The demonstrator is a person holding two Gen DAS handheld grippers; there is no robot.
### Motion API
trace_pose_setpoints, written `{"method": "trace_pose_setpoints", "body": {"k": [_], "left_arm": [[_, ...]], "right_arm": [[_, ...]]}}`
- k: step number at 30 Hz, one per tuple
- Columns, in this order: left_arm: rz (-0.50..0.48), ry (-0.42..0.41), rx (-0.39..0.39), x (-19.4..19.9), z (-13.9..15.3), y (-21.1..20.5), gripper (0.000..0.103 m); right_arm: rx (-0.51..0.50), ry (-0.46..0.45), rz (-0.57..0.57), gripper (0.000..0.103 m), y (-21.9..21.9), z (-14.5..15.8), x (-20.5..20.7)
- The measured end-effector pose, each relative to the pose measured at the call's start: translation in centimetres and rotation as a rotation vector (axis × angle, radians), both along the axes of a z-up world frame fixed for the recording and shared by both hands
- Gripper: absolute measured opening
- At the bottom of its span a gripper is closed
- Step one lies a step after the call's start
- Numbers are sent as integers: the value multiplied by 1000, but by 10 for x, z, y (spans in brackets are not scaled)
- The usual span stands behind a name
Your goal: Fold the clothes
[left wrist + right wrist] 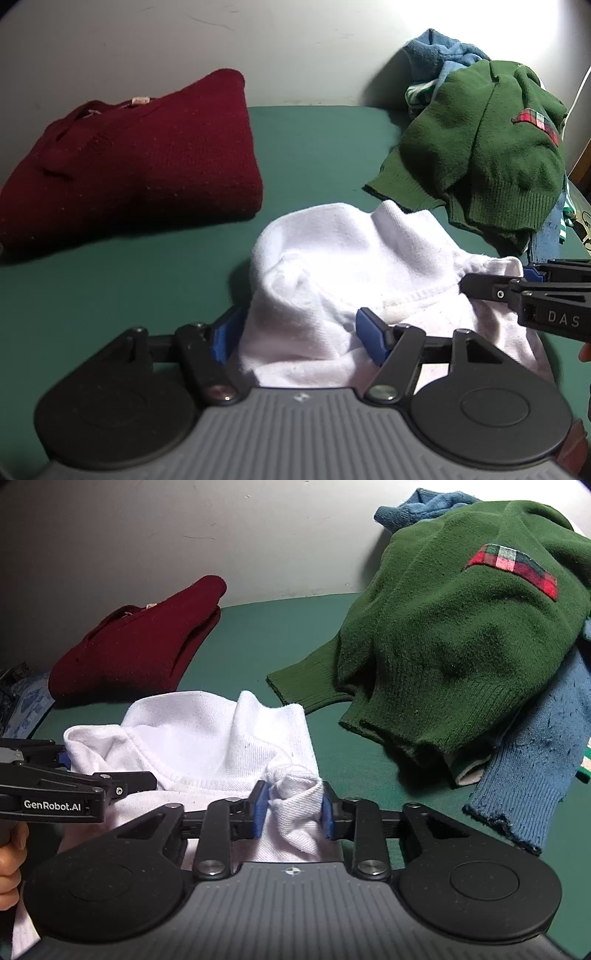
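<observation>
A white garment (332,258) lies bunched on the green surface (314,147) in front of both grippers. My left gripper (299,336) stands open and wide, its blue pads (371,332) on either side of a mound of the white cloth. In the right wrist view, my right gripper (293,808) is shut on a gathered fold of the white garment (207,731). The right gripper's black fingers (491,291) reach in from the right onto the garment's hem. The left gripper's fingers (122,781) come in from the left by the neckline.
A folded dark red sweater (140,155) lies at the back left. At the back right, a green sweater (480,147) with a plaid patch tops a pile with blue knitwear (535,760). A pale wall (221,48) runs behind. A hand (11,853) shows at the left edge.
</observation>
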State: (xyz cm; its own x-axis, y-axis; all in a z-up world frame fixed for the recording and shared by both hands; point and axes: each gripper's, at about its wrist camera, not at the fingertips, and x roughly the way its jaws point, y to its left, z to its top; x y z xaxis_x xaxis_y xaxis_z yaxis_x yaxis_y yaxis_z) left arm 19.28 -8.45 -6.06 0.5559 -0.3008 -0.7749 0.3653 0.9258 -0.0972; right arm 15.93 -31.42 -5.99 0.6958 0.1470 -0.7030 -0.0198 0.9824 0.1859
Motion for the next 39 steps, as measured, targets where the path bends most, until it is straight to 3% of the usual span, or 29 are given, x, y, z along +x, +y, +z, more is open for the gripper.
{"method": "trace_pose_setpoints", "body": {"k": [6,9,16,18,21,24,28,39], "left_arm": [[-10,0,8,1,1,-1,57],[-16,1,15,2,1,-3,65],[-23,9,29,6,0,-6,70],[-17,3,42,8,0,-6,64],[-14,-9,53,6,0,-7,52],[-17,-9,47,5,1,-7,50],[-26,-7,30,4,4,-7,29],[-27,-41,37,-5,22,-3,23]], "right_arm": [[-24,-6,2,22,5,0,-2],[-21,-4,14,32,6,1,-1],[-30,-5,3,34,11,1,0],[-28,-11,-6,32,11,1,-2],[-26,-22,-16,21,12,0,-5],[-29,-28,-18,18,13,0,-7],[-31,-40,-14,13,14,4,-10],[-7,-91,-21,12,13,21,-28]]}}
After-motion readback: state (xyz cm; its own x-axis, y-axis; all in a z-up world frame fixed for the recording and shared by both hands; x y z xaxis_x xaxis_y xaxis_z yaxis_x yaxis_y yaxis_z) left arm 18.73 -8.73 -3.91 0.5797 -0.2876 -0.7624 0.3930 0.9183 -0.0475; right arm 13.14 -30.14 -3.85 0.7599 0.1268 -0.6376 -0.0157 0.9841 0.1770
